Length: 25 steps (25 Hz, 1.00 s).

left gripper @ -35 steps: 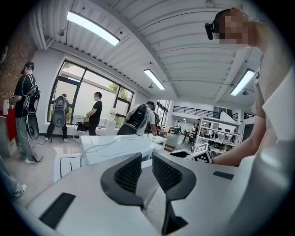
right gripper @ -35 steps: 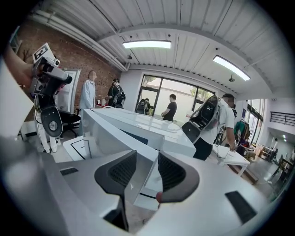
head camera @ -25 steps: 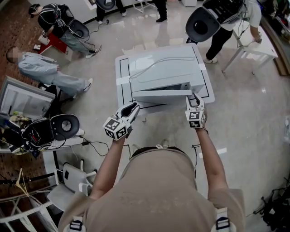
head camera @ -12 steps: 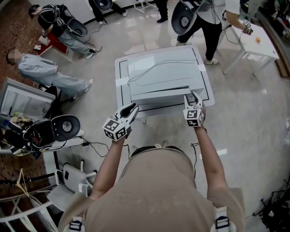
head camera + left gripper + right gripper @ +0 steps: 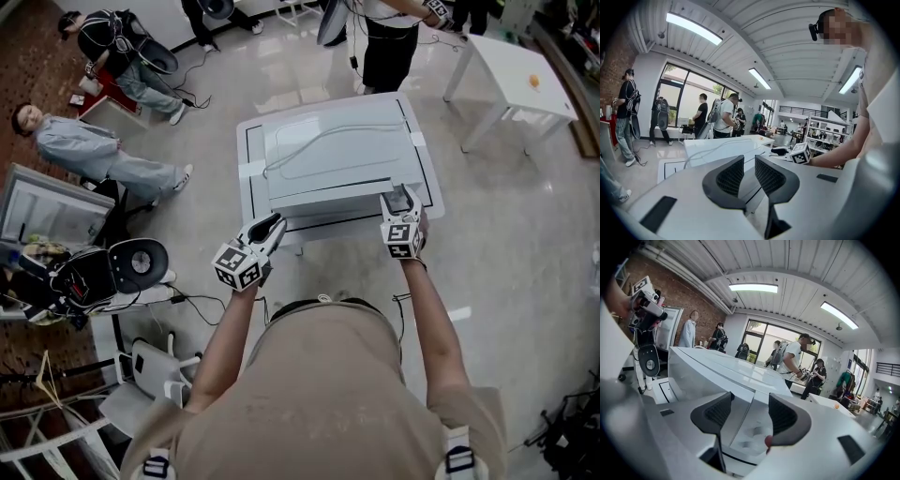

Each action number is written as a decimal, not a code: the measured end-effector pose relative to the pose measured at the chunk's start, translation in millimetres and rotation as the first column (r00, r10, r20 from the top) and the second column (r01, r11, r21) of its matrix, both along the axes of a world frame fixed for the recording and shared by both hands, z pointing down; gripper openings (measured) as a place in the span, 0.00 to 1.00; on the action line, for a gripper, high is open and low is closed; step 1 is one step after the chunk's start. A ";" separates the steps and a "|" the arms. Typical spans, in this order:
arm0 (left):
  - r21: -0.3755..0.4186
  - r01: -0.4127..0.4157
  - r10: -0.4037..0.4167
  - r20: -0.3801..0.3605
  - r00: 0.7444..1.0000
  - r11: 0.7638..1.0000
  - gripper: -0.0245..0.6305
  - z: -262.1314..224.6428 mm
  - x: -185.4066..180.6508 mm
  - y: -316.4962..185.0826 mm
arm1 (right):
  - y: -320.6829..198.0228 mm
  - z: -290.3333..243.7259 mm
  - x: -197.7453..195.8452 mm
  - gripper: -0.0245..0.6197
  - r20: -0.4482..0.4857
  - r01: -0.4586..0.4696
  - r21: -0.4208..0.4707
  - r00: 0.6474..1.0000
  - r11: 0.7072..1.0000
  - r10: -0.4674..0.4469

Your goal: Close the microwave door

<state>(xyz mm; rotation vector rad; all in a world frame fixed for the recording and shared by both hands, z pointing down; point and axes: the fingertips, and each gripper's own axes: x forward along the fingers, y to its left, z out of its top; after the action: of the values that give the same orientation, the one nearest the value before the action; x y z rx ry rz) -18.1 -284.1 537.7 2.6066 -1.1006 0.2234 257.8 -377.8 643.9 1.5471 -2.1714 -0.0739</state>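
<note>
Only its own view shows the left gripper's (image 5: 749, 164) jaws slightly apart.

Microwave (image 5: 328, 159): white, plain. Table (image 5: 255, 202) beneath: white, black border line. Left gripper (image 5: 273, 225), right gripper (image 5: 398, 199): white bodies, black ribbed pads, black-and-white square-marker cubes. Floor (image 5: 506, 244): pale grey, glossy. Person's shirt (image 5: 328, 394): beige.

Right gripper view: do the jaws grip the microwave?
No, the right gripper has just been opening; its jaws stand wide apart around the microwave corner, not pressing on it.
</note>
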 end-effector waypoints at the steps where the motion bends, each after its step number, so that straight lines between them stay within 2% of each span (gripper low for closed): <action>1: 0.000 0.002 -0.002 0.001 1.000 1.000 0.13 -0.6 -2.2 1.3 | -3.1 -0.7 -0.3 0.40 -0.004 -0.001 -0.002 1.000 1.000 0.001; 10: 0.002 0.031 -0.031 0.006 1.000 1.000 0.13 -4.6 -16.3 14.6 | -13.1 1.8 3.8 0.43 0.051 -0.046 -0.043 0.997 0.998 0.049; 15: -0.001 0.048 -0.048 -0.024 0.999 0.999 0.13 -9.0 -22.0 24.7 | 4.1 -11.6 6.4 0.43 0.201 -0.048 -0.071 0.978 0.996 0.061; 18: -0.002 0.064 -0.064 -0.046 0.997 0.998 0.13 -14.6 -28.4 31.8 | 26.8 -35.5 3.7 0.43 0.276 -0.010 -0.055 0.961 0.998 0.025; 22: 0.023 0.074 -0.072 -0.079 0.994 0.997 0.13 -28.6 -30.6 31.3 | 53.6 -91.1 -4.6 0.43 0.392 0.063 0.019 0.917 0.998 -0.066; 25: 0.041 0.078 -0.073 -0.117 0.990 0.996 0.13 -40.4 -28.5 33.1 | 74.7 -128.5 -8.5 0.43 0.423 0.095 0.080 0.898 0.992 -0.120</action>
<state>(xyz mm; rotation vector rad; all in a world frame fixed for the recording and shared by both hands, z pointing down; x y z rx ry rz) -46.6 -251.0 497.3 2.5749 -1.1739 0.0302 249.3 -303.1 515.4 1.5888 -2.6149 0.1892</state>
